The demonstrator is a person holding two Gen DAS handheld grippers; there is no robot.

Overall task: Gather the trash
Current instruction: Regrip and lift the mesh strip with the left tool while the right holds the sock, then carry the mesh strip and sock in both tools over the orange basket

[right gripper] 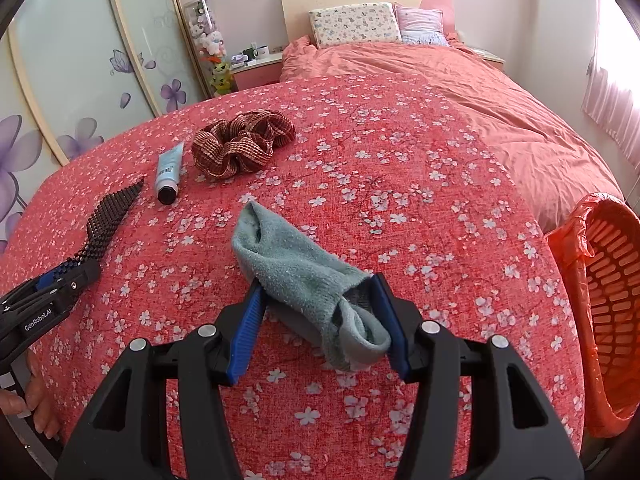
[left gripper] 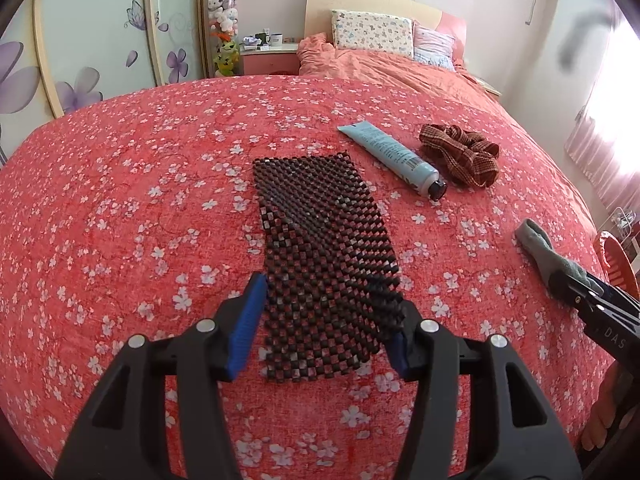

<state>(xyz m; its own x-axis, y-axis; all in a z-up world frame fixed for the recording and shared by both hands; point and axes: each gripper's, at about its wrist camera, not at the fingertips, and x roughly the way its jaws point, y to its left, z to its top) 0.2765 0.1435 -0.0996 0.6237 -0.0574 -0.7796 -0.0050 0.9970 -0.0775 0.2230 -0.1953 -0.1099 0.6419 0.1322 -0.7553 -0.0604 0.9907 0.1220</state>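
Observation:
A dark beaded mat (left gripper: 320, 248) lies lengthwise on the red flowered bedspread (left gripper: 140, 200). My left gripper (left gripper: 330, 296) is shut on its near end, and the mat's right edge buckles against the pad. From the right wrist view the mat (right gripper: 108, 220) rises off the bed into the left gripper (right gripper: 68, 276). A grey-green sock (right gripper: 292, 264) is held at its near end by my right gripper (right gripper: 318, 284), blue pads pressing both sides. In the left wrist view, the sock (left gripper: 536, 244) and the right gripper (left gripper: 568, 284) sit at the far right.
A light blue tube (left gripper: 394, 158) (right gripper: 169, 168) and a brown striped scrunchie (left gripper: 464, 152) (right gripper: 240, 144) lie further up the bed. An orange basket lined with an orange bag (right gripper: 608, 320) (left gripper: 612, 256) stands off the bed's right edge. Pillows (right gripper: 354, 24) and a wardrobe (right gripper: 60, 80) lie beyond.

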